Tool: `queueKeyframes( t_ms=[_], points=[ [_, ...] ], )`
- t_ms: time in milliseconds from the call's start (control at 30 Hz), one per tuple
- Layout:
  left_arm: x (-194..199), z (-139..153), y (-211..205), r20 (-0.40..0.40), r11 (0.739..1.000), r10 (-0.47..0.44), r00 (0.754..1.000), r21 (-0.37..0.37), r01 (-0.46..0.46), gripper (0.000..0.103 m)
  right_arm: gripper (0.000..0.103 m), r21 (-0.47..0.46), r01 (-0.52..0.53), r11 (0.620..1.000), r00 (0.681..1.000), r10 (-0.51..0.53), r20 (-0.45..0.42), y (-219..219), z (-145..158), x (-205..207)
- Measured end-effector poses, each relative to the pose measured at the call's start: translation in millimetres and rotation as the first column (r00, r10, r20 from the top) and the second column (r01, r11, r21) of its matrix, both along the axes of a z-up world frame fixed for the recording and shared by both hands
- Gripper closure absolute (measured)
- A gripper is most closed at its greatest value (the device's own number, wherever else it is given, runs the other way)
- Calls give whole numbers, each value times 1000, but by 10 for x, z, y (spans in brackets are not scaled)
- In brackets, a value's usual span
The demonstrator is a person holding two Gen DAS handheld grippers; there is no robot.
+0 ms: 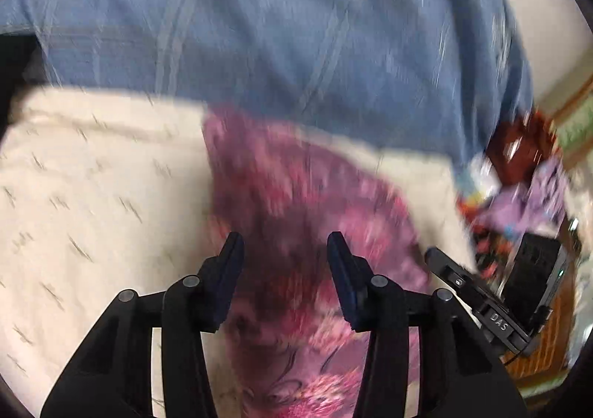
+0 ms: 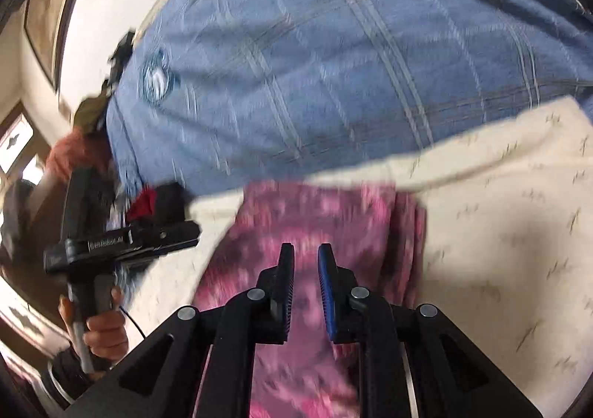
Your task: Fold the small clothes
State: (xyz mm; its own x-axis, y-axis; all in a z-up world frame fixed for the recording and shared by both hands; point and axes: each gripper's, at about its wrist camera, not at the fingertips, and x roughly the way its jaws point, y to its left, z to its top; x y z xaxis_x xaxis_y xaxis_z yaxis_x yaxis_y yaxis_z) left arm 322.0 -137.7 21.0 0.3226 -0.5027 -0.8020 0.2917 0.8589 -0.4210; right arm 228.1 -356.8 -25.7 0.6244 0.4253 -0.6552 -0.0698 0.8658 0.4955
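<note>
Pink flowered garment (image 1: pixel 296 195): spread on cream sheet (image 1: pixel 92 195), directly under and ahead of both sets of fingers. Heavily blurred in both views; outline only approximate.

Left gripper (image 1: pixel 285 258): fingers (image 1: pixel 229 269) released, held well apart above the near end of the garment. No cloth seen between the pads.

Right gripper (image 2: pixel 305 262): fingers (image 2: pixel 326 288) almost clenched, only a narrow gap left. No fold visibly pinched; blur prevents certainty.

Key relation for the coming move:
- Long axis of garment: running straight away from the fingers towards the blue checked cloth (image 2: pixel 333 47) at the far edge of the sheet.
- Near end: below both fingertips. Far end: tucked against the blue cloth.
- Neither hand clearly nearer; both poised side by side over the same near end, left hand (image 2: pixel 103 329) visible just beside the garment.
- Probable requirement: grip near corners, carry them forward along the long axis.

Legible markings:
- "DAS" (image 1: pixel 498 321) on the right tool body.
- "GenRobot.AI" (image 2: pixel 107 242) on the left tool body, partly smeared.
- Round emblem (image 2: pixel 155 78) on the blue cloth: unreadable.
</note>
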Motion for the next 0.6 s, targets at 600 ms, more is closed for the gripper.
queueKeyframes(
  t_ms=[600],
  points=[
    [-1115, -171, -109, 12, 984, -143, 990, 113, 141, 47, 82, -96, -5, 995, 998, -2, -67, 81, -243, -854]
  ],
)
